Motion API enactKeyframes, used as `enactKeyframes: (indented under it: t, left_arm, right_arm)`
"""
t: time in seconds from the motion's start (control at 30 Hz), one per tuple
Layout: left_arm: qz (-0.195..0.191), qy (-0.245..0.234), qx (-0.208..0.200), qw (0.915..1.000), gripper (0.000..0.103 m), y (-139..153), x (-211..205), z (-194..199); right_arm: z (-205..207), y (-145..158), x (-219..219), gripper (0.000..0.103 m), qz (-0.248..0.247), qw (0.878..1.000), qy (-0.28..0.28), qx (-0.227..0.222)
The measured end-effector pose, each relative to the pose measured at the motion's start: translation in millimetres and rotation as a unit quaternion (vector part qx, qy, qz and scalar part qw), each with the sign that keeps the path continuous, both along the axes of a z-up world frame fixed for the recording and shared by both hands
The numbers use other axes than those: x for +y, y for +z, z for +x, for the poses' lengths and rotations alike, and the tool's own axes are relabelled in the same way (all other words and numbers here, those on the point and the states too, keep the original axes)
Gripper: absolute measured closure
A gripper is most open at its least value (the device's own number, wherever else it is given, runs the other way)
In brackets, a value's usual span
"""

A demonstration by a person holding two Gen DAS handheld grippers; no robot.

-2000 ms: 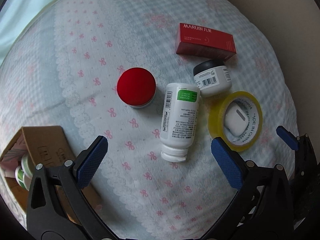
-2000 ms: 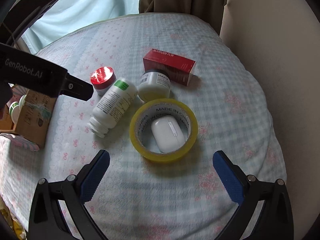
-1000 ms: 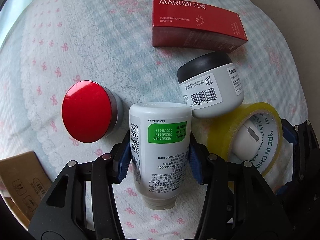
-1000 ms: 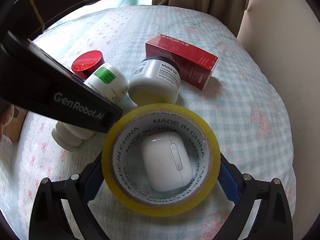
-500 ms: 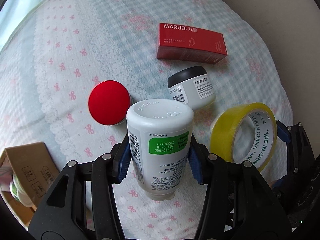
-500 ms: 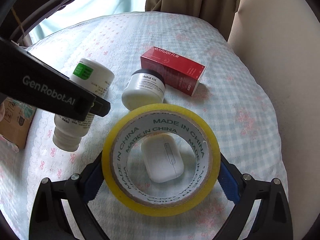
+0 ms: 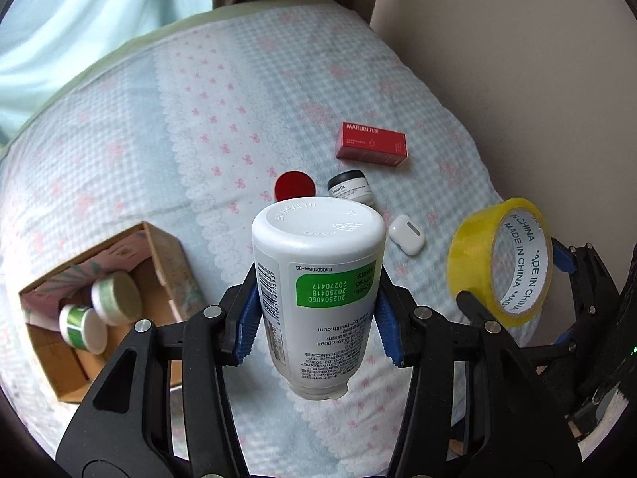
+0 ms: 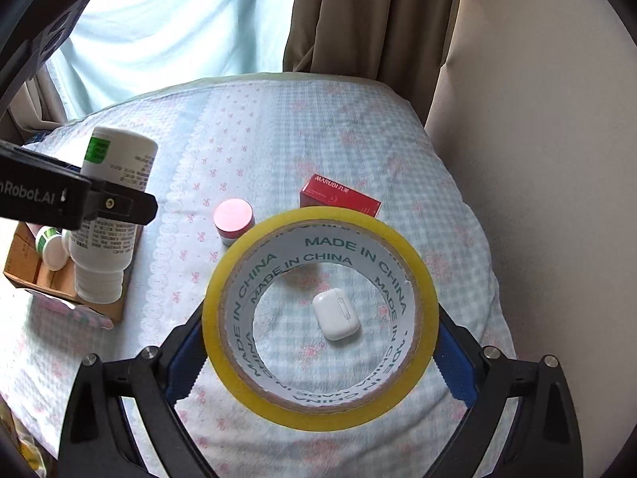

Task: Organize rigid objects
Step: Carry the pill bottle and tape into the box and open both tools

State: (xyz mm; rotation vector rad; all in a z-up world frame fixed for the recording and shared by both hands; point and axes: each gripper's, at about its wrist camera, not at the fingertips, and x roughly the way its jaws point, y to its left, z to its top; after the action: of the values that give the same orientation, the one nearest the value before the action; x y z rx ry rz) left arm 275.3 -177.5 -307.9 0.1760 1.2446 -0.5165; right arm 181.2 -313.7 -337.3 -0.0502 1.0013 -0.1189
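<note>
My left gripper (image 7: 318,320) is shut on a white bottle (image 7: 318,255) with a green label, held base-forward high above the bed. My right gripper (image 8: 318,358) is shut on a yellow tape roll (image 8: 422,279), also lifted; the same tape roll (image 7: 469,255) shows at the right of the left wrist view. Below on the cloth lie a white earbud case (image 8: 336,314), a red-lidded jar (image 7: 294,185), a black-lidded white jar (image 7: 350,187) and a red carton (image 7: 372,145). An open cardboard box (image 7: 159,247) sits at the left with small rolls inside.
The bed has a pale checked cloth (image 7: 223,119) with pink bows. A beige wall (image 8: 537,159) runs along its right side, and curtains (image 8: 370,16) hang behind. The left gripper's body (image 8: 111,203) crosses the left of the right wrist view.
Both grippers have risen well above the bed with the bottle and the tape roll. The earbud case stays on the cloth. The cardboard box has come fully into the left wrist view.
</note>
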Motion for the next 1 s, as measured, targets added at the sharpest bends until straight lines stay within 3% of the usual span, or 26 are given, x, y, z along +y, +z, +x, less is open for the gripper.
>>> enactKeyframes:
  t: [0.27,0.5,0.7,0.83,1.0]
  left_arm:
    - [-0.018,0.003,-0.051,0.9985,0.056,84,108,-34]
    - [-0.024,0.026,-0.067,0.9971,0.056,114,214,-40]
    - [-0.013,0.051,-0.064,0.9965,0.056,109,291,-30]
    - [-0.004,0.081,-0.065,0.9945,0.056,95,332,-26]
    - [-0.009,0.132,-0.033,0.9906,0.056,57,365,-17]
  right_arm:
    - [-24,96,74,0.006,0.016,0.999,-0.030,-0.008]
    - [-20,144,154,0.006,0.040,0.998,-0.040,-0.029]
    - [-4,157,214,0.006,0.074,0.996,-0.031,-0.026]
    - [15,146,246,0.006,0.092,0.996,-0.014,-0.006]
    - [39,115,270,0.006,0.115,0.993,0.004,0.031]
